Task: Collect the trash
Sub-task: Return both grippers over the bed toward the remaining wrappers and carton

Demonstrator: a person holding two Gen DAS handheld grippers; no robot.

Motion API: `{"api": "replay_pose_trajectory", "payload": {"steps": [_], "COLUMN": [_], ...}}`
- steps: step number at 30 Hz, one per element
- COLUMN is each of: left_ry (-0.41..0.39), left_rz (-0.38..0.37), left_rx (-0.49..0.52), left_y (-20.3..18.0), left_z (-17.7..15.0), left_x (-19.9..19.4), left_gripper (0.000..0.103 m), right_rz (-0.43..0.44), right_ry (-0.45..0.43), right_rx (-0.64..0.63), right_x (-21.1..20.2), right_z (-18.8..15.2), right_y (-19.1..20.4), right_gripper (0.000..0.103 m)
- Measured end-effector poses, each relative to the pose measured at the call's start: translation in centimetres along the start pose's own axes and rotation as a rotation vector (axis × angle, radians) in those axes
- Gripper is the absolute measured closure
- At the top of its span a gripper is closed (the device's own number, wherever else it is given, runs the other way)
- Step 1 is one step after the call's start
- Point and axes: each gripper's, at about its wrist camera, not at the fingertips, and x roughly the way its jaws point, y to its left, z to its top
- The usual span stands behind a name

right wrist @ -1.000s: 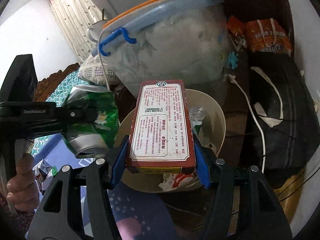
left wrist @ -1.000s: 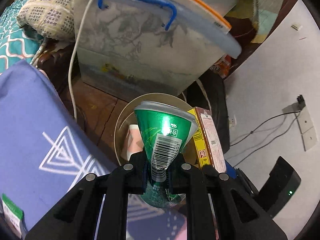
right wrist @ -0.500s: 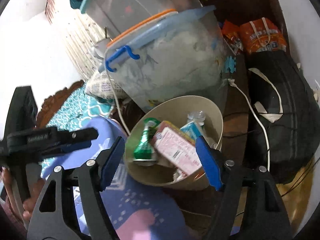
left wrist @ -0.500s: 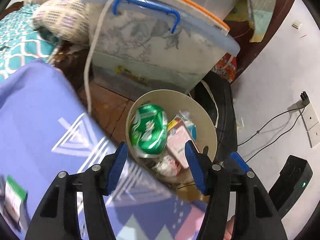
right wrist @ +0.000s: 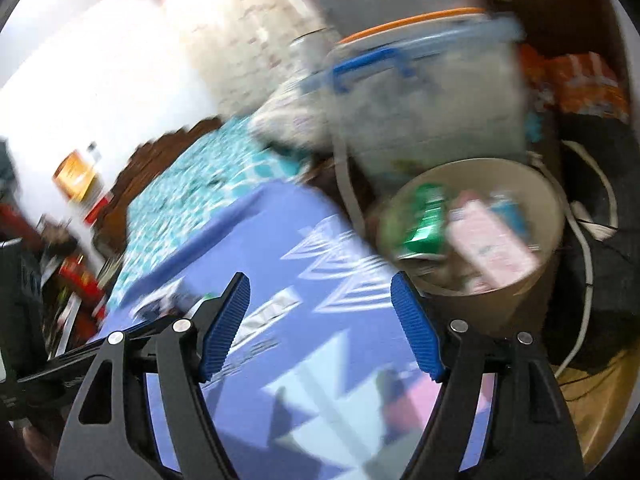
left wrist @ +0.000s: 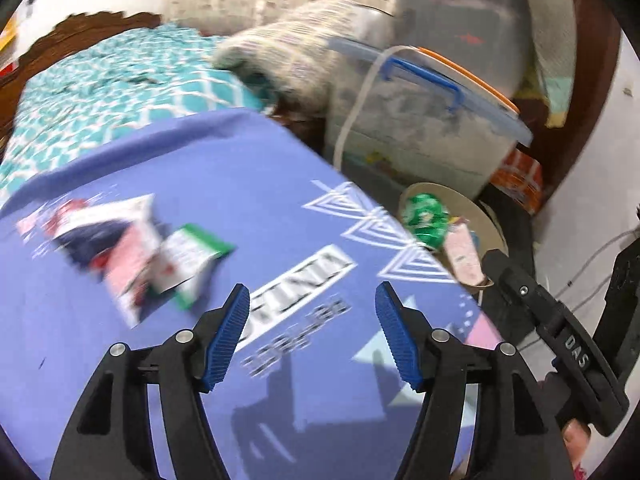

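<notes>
A beige bin (left wrist: 464,200) (right wrist: 480,308) stands on the floor beside the bed. A crushed green can (left wrist: 426,216) (right wrist: 424,224) and a pinkish carton (left wrist: 464,256) (right wrist: 492,248) lie inside it. My left gripper (left wrist: 312,328) hovers over a blue printed cloth (left wrist: 240,184), jaws opening with nothing between them. On the cloth to its left lie a green-and-white packet (left wrist: 192,264) and a crumpled wrapper (left wrist: 112,248). My right gripper (right wrist: 320,320) is open and empty, left of and nearer than the bin. It also shows at the right of the left wrist view.
A clear storage box with a blue handle (left wrist: 420,120) (right wrist: 420,100) sits behind the bin. A patterned pillow (left wrist: 292,52) and teal bedspread (left wrist: 100,92) lie beyond the cloth. A black bag (right wrist: 600,280) and white cable (right wrist: 588,260) are right of the bin.
Both grippers let go: the green can and the carton dropped into the bin. Both then drew back and swung left over the blue cloth.
</notes>
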Motion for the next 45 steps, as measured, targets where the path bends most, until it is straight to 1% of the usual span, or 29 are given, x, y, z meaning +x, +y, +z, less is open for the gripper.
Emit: {"api": "replay_pose_trajectory", "payload": {"steps": [2, 6, 9, 13, 18, 21, 25, 28, 30, 37, 45], "left_ry": [-0.015, -0.047, -0.071, -0.097, -0.124, -0.141, -0.156, -0.155, -0.153, -0.153, -0.142], "left_rz": [0.013, 0.026, 0.03, 0.034, 0.055, 0.109, 0.224, 0.282, 0.3, 0.308, 0.307], "left_rx": [-0.042, -0.082, -0.095, -0.102, -0.111, -0.099, -0.079, -0.085, -0.097, -0.142, -0.137], "left_y": [1.6, 3.4, 4.5, 5.7, 7.8, 9.1, 10.8, 12.2, 13.1, 15.0, 15.4], "left_z": [-0.6, -1.2, -1.9, -2.8, -4.4, -5.9, -8.5, -9.9, -10.5, -12.1, -12.8], "left_x": [-1.3, -3.6, -5.4, -7.5, -9.9, -11.4, -13.1, -13.9, -14.3, -15.1, -14.3], "left_gripper": [0.041, 0.04, 0.04, 0.04, 0.04, 0.04, 0.039, 0.039, 0.039, 0.039, 0.036], "right_rz": [0.03, 0.068, 0.074, 0.074, 0.075, 0.085, 0.097, 0.1, 0.101, 0.09, 0.054], "right_ry": [0.02, 0.046, 0.06, 0.072, 0.07, 0.072, 0.087, 0.094, 0.099, 0.081, 0.088], "right_rx": [-0.052, -0.141, -0.166, -0.161, -0.179, -0.195, -0.215, -0.225, -0.232, -0.27, -0.26], "right_x": [0.2, -0.2, -0.8, -1.7, -3.0, -3.5, -3.8, -4.0, -4.1, -5.5, -5.3], "right_z": [-0.7, -2.3, -3.3, -4.2, -5.4, -6.3, -7.7, -8.5, -8.9, -9.1, -9.8], "right_y": [2.6, 6.5, 7.8, 8.0, 9.3, 10.6, 12.0, 12.6, 12.9, 13.8, 13.8], "right_gripper": [0.029, 0.029, 0.029, 0.029, 0.029, 0.029, 0.029, 0.029, 0.029, 0.029, 0.029]}}
